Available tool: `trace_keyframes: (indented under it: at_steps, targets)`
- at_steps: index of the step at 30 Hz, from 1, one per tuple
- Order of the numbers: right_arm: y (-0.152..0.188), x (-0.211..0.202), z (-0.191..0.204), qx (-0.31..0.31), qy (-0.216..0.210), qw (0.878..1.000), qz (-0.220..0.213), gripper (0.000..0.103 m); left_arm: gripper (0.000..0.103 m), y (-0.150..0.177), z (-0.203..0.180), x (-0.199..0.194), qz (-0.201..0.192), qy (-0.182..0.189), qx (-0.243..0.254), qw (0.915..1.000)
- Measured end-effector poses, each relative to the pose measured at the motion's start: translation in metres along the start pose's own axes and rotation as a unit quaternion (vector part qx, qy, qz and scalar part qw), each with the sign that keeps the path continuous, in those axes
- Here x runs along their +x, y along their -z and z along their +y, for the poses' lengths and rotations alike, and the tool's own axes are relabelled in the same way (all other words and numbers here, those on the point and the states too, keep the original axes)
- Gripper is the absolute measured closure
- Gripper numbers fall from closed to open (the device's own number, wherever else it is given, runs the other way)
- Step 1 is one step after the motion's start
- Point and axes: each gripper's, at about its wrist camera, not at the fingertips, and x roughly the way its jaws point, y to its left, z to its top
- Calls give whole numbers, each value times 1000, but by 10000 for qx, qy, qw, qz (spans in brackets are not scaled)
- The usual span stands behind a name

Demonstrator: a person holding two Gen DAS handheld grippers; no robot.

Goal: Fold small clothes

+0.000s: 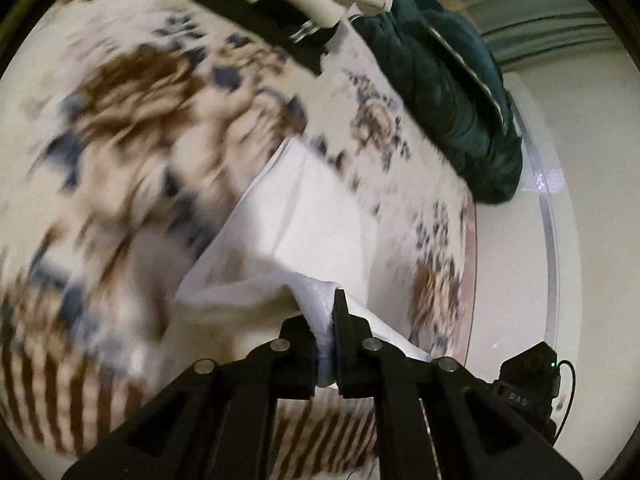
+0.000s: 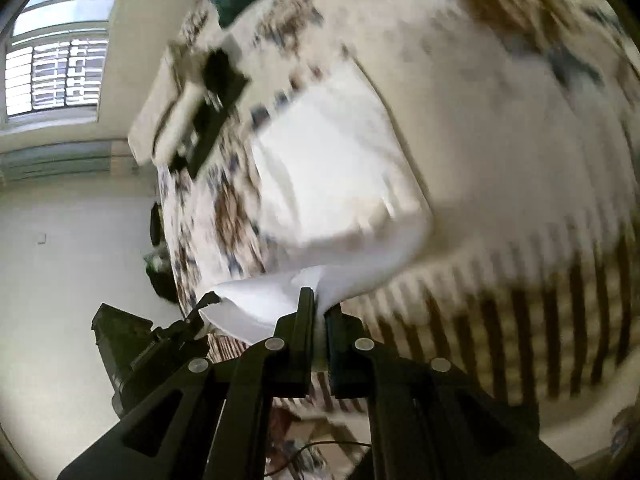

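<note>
While both grippers pinch one edge of the white garment (image 1: 304, 216), lifted above the floral bedspread (image 1: 132, 120), the hold looks thin. The left gripper (image 1: 326, 344) and the right gripper (image 2: 318, 328) each have their jaws nearly closed on a small bunch of cloth. Judging by the heavy blur, a fast swing could tug the fabric free, or uneven pull could skew the fold.
</note>
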Motion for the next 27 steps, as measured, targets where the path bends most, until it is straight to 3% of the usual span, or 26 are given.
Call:
trace_keyframes:
  at_steps: [5,8,10,11,13,17,20,22,23,24,25,26,27]
  targets:
    - [-95,31,16,142,136,9986,-491,97,93,-84,15,63,119,258,-487,9984]
    - [-156,59,9,513,-66,9971,-562,96,51,-122,25,75,206,533,-750,9955]
    - [-174,69,4,708,-215,9963,-429,88,50,-133,27,63,13,651,-663,9957]
    - [-181,69,2,753,-322,9955,-479,70,50,-136,28,57,2,607,-583,9965]
    - [-180,58,0,588,-363,9956,-627,49,49,-134,31,45,-40,447,-276,9986]
    - [-163,43,-5,220,253,9970,-701,47,49,-123,24,61,342,-411,734,9959]
    - [-163,65,-10,51,672,9968,-424,47,49,-116,24,102,842,-689,1053,9885]
    - [-167,83,-13,55,751,9968,-256,47,53,-116,22,118,867,-847,1337,9836]
    - [-171,96,-13,38,787,9968,-156,47,77,-118,21,121,787,-883,1454,9823]
    - [-173,104,-12,4,839,9964,-98,50,94,-122,22,121,728,-863,1512,9820]
    - [-176,112,-9,-73,865,9962,-99,78,93,-128,25,120,692,-789,1489,9833]
    - [-177,115,-6,-122,913,9957,-129,99,93,-134,30,117,620,-816,1457,9840]
    - [-179,119,-3,-142,994,9948,-192,99,93,-142,35,114,547,-922,1430,9839]
